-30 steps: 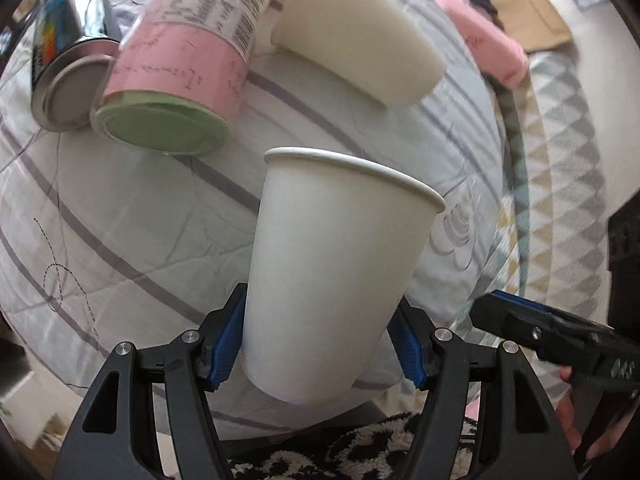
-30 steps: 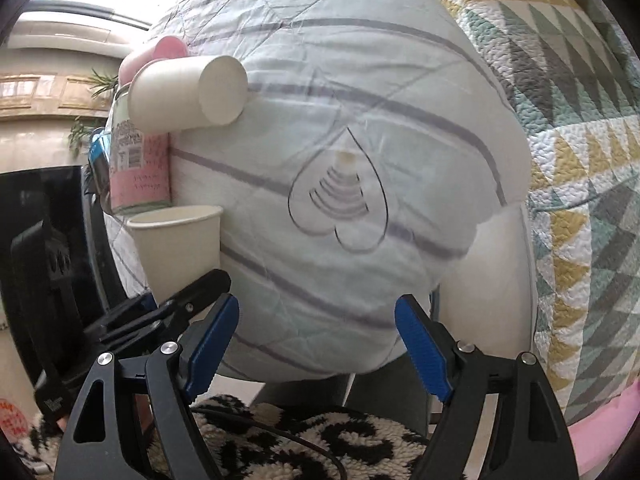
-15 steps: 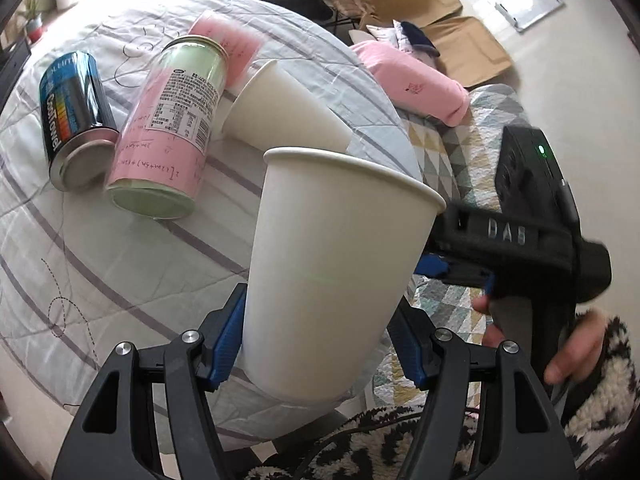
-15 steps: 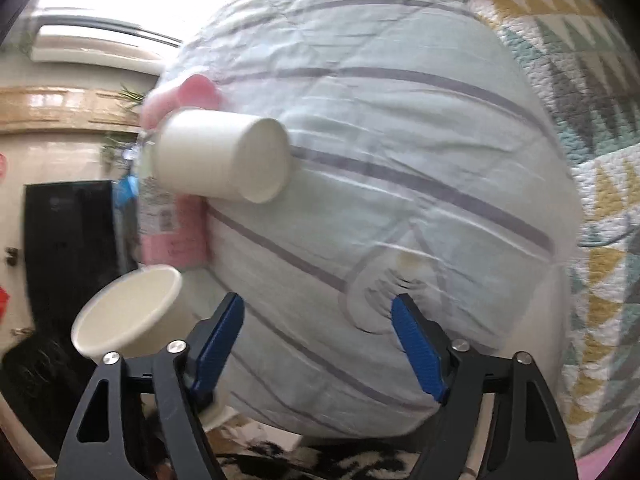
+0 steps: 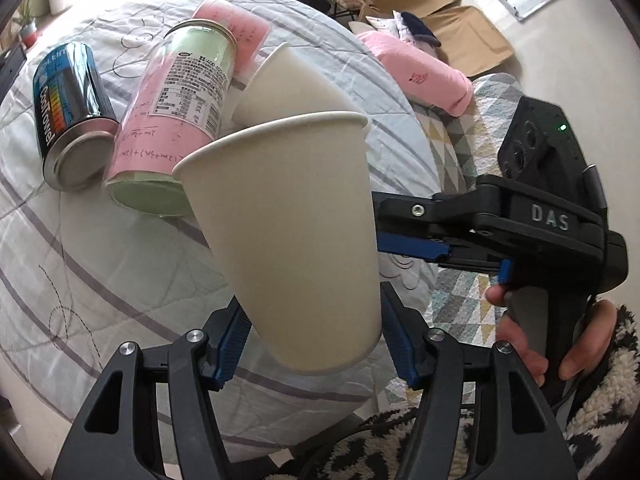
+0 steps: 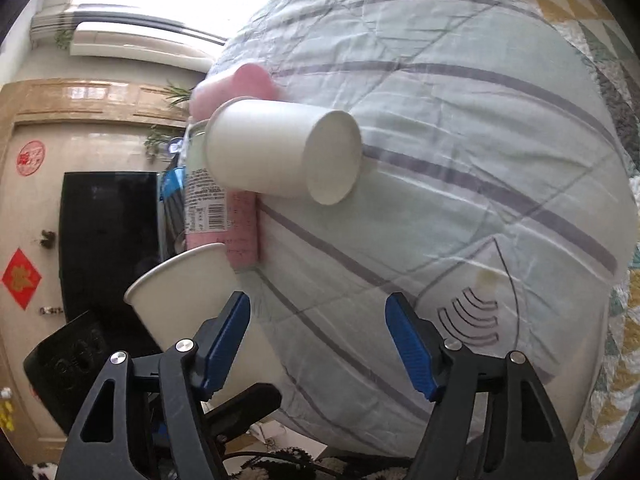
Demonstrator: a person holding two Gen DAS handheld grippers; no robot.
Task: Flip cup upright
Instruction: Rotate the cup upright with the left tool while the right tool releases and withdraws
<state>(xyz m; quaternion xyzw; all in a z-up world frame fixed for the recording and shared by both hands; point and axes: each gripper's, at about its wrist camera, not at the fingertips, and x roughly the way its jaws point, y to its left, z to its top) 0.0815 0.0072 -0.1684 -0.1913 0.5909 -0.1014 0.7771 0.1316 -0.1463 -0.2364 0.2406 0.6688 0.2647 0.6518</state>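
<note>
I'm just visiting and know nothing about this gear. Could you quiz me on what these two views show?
1. True or false: the left hand-held gripper holds a paper cup with its mouth up.
2. What is between the right hand-held gripper fingers?
3. How does the second cup sit on the quilt: A upright, B on its side, C stacked?

Key: 1 true; 2 nothing, it is open; 3 B.

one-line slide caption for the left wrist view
Left gripper holds a white paper cup mouth-up above the striped quilt.
</note>
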